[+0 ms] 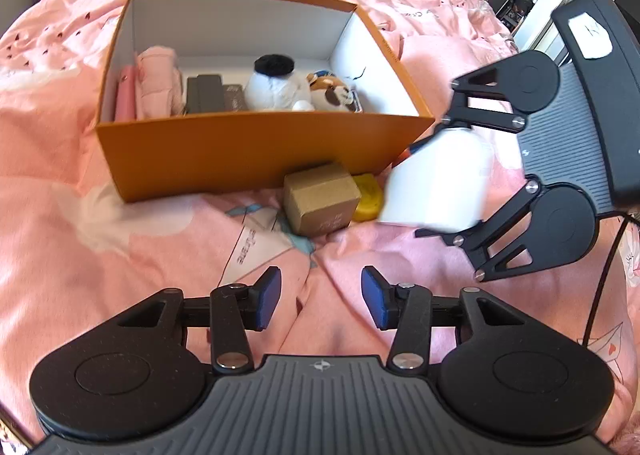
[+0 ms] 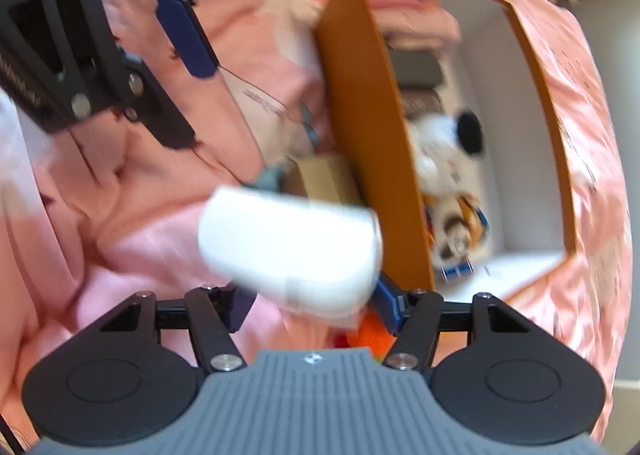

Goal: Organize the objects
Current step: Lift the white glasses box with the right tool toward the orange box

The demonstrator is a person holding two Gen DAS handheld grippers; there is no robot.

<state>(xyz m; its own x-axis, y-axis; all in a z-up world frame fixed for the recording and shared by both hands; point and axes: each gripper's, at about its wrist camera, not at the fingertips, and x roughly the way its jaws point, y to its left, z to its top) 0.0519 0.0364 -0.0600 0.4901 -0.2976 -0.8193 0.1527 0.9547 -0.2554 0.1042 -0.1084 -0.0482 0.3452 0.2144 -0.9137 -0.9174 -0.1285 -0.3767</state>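
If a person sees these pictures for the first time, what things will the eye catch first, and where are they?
First comes the orange box, open on the pink bedspread, with a white plush toy and folded pink cloth inside. Next is the white bottle gripped in the right gripper, just off the box's near right corner. The left gripper stands open and empty over the bedspread.

right gripper (image 2: 308,301) jaws clamp white bottle (image 2: 292,251); orange box (image 2: 360,127) just beyond; pink bedding (image 2: 132,223)
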